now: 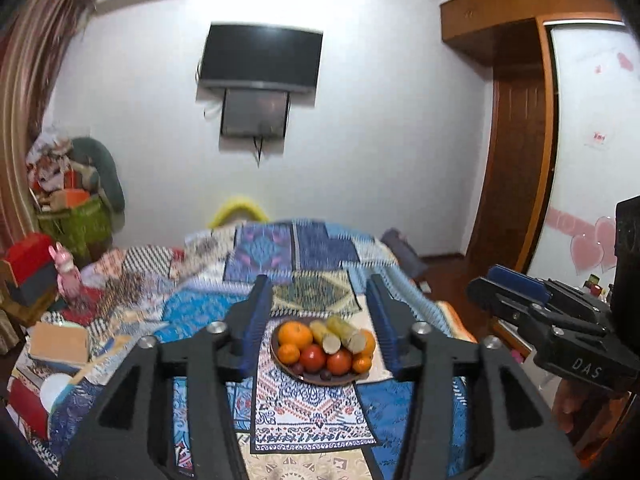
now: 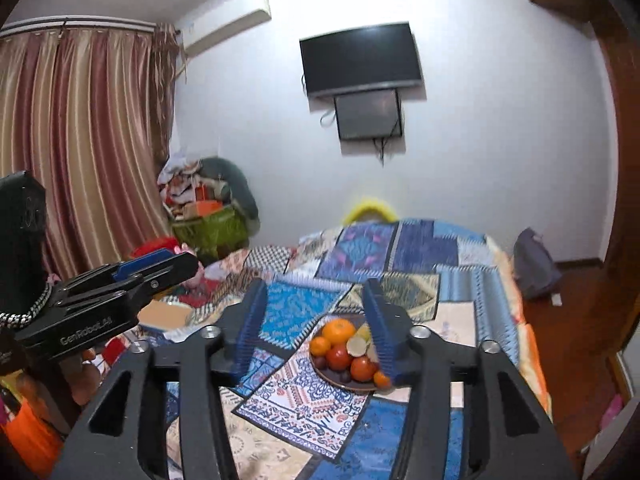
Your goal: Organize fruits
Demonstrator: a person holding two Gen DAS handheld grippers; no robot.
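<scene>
patchwork bed [image 1: 256, 264], fruit bowl [image 1: 320, 378] beyond parted left hand-held gripper [image 1: 318, 312]

Both grippers hang above the patchwork bed [image 1: 256, 264], the left gripper [image 1: 318, 298] and right gripper [image 2: 316, 302] side by side, jaws parted, nothing between them.

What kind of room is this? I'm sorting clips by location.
Most likely a bedroom in a home. A bed with a patchwork cover fills the middle, a television hangs on the wall facing it, and long curtains cover one side. The bowl of fruit sits on the bed.
</scene>
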